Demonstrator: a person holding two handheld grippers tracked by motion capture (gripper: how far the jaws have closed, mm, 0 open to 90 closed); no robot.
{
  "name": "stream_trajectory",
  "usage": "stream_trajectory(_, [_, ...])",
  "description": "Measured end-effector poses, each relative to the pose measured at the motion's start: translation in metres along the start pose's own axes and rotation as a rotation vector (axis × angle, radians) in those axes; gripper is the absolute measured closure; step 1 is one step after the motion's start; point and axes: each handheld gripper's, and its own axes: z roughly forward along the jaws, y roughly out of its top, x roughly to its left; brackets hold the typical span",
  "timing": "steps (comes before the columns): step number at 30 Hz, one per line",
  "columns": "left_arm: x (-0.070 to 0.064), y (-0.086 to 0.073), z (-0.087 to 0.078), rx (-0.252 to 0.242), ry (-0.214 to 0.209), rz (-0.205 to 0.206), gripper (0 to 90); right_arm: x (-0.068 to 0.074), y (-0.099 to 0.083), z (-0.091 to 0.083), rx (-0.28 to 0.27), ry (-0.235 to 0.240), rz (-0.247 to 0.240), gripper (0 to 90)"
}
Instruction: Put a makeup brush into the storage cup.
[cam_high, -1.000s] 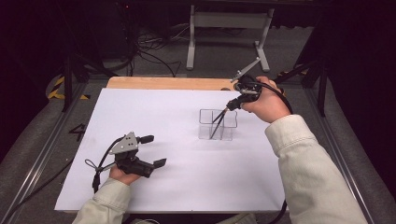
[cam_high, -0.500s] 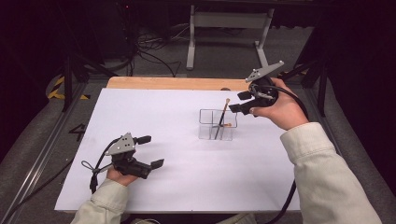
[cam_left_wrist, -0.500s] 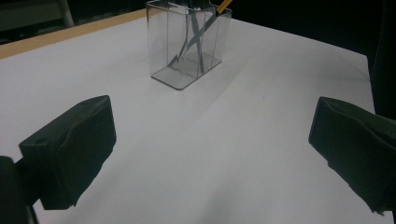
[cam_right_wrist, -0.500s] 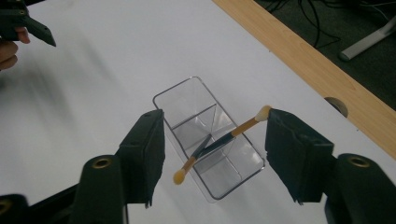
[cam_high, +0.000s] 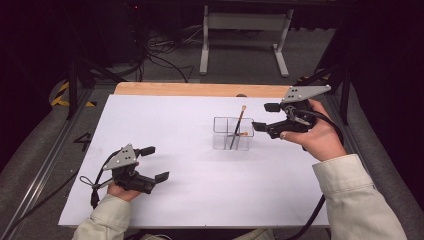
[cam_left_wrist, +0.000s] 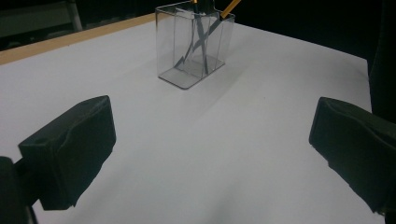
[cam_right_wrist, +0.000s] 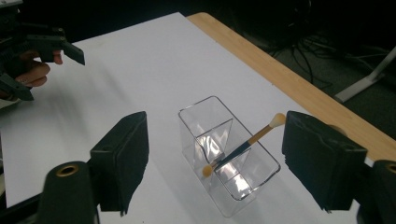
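bright white table (cam_high: 165, 125), dark surroundings, soft shadows, slightly grainy, blurred jaws

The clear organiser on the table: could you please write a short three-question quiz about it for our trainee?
1. True or false: the brush leans inside the clear organiser.
2. Which gripper is nearer the organiser: A left gripper, B right gripper?
3. Fill in: the right gripper's jaws stand ____.

Key: 1 true. 2 B. 3 open, with nothing between them.
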Motion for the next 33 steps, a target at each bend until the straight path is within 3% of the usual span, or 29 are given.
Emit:
stream_trajectory(1, [0.000, 0.000, 0.000, 0.000, 0.000, 0.000, 1.1, 0.001, -0.002, -0.002, 0.008, -0.002, 0.043, 20.1])
stream_trajectory(2, [0.000, -0.001, -0.001, 0.001, 0.003, 0.001, 1.0, 0.003, -0.005, -0.004, 0.001, -0.001, 0.055, 20.0])
stream_trajectory(11, [-0.003, -0.002, -0.010, -0.011, 0.001, -0.008, 0.9, 0.017, -0.027, -0.019, -0.088, -0.022, 0.028, 15.8])
stream_trajectory(16, [-0.003, -0.003, -0.013, -0.010, -0.006, 0.006, 0.9, 0.018, -0.036, -0.021, -0.108, -0.023, 0.027, 14.1])
stream_trajectory(23, [-0.002, -0.004, -0.018, -0.014, -0.004, 0.008, 0.8, 0.019, -0.064, -0.024, -0.170, -0.021, 0.037, 10.7])
stream_trajectory(27, [-0.001, -0.005, -0.021, -0.017, -0.024, 0.017, 0.8, 0.018, -0.077, -0.025, -0.184, -0.018, 0.043, 9.2])
stream_trajectory(33, [0.002, -0.006, -0.024, -0.023, -0.014, 0.013, 0.8, 0.017, -0.097, -0.023, -0.214, -0.021, 0.053, 8.0])
